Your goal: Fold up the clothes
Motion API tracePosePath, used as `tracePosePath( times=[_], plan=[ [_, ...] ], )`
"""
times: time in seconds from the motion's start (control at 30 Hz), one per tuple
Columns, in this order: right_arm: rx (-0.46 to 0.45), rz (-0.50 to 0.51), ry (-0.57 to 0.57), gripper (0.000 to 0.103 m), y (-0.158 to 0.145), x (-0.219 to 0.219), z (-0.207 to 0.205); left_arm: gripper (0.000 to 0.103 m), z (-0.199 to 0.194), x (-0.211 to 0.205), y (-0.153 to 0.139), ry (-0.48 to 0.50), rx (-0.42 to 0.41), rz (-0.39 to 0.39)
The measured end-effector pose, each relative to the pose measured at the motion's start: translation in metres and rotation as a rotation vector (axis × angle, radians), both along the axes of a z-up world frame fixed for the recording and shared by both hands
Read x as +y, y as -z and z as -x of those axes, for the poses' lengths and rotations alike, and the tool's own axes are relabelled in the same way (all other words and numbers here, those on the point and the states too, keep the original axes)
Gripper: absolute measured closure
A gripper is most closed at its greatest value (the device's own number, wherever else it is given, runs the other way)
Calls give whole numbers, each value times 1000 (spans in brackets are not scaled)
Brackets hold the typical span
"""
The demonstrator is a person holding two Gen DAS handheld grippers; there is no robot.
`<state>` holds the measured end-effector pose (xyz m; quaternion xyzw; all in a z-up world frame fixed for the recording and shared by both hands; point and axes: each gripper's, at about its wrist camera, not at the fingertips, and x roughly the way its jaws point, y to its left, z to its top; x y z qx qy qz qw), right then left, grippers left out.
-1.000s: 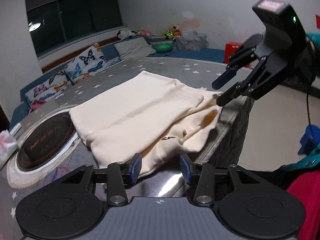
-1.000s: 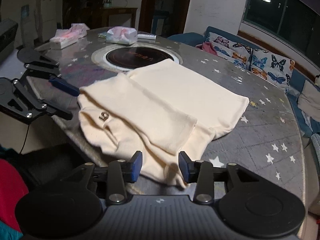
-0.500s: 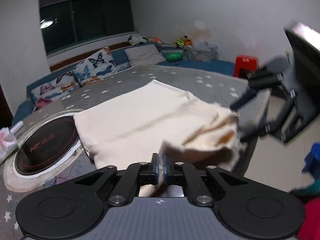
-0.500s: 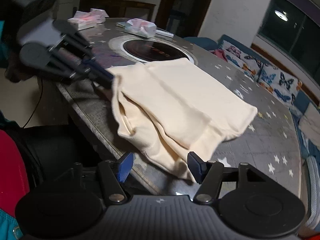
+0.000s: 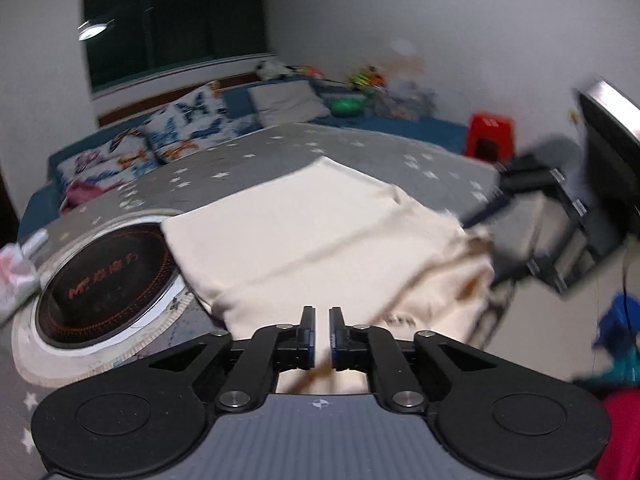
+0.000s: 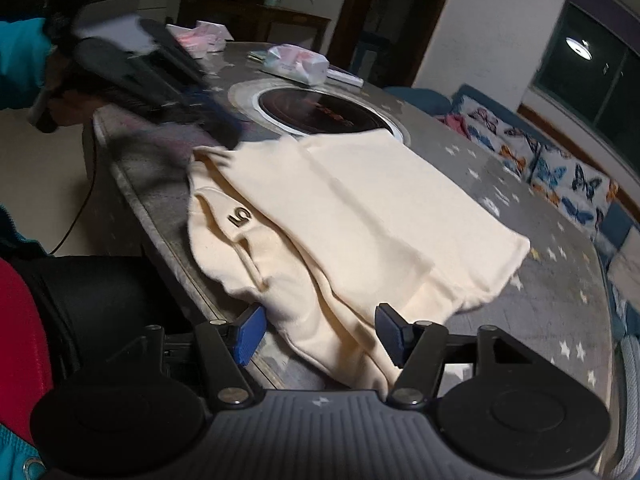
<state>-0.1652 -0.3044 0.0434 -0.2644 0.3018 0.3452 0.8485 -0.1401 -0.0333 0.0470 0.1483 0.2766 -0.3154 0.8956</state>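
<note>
A cream garment [image 5: 304,224] [image 6: 360,208] lies folded on the grey star-patterned table [image 5: 360,152] [image 6: 560,300], its near edge hanging over the rim. My left gripper [image 5: 321,332] has a fold of that cloth filling the narrow gap between its pads, and its jaws are opening slightly. In the right wrist view the left gripper [image 6: 224,136] is blurred at the garment's lifted corner. My right gripper [image 6: 319,334] stands open, with the garment's hem lying between its blue pads untouched. It shows blurred in the left wrist view [image 5: 484,248].
A round black hob [image 5: 100,280] [image 6: 320,112] is set into the table beside the garment. Tissue packs [image 6: 298,64] lie behind it. Butterfly cushions [image 5: 180,128] and a red stool [image 5: 490,128] stand beyond the table. A teal sleeve [image 6: 20,60] shows at far left.
My left gripper closed on the garment's near edge and drew the corner up and along. My right gripper's jaws spread wider and it rolled a little.
</note>
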Motion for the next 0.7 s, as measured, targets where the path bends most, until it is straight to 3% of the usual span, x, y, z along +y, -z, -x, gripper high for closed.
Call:
tracePosePath(
  times=[0.07,0.1,0.17,0.37,0.43,0.5,0.57,0.7],
  plan=[
    [15,-15,18,42,0,-3,-2,81,9,-3,4,40,-2,-21],
    [22,-22,27,42,0,-4,-3,71,14,-4,5,60,-2,-31],
    [26,-23,33,41,0,-6,-3,59,24,-10,11,97,-30,-65],
    [22,-12,36,41,1,-7,0,59,35,-32,28,153,-107,-145],
    [18,-10,35,41,0,-6,3,68,34,-36,31,152,-121,-147],
    [12,-5,31,40,0,-6,5,88,28,-36,28,130,-114,-117],
    [8,1,24,40,1,-6,7,94,22,-36,25,107,-107,-86],
    [-12,12,-1,40,2,-2,8,95,-2,-31,13,22,-46,9]
  ],
)
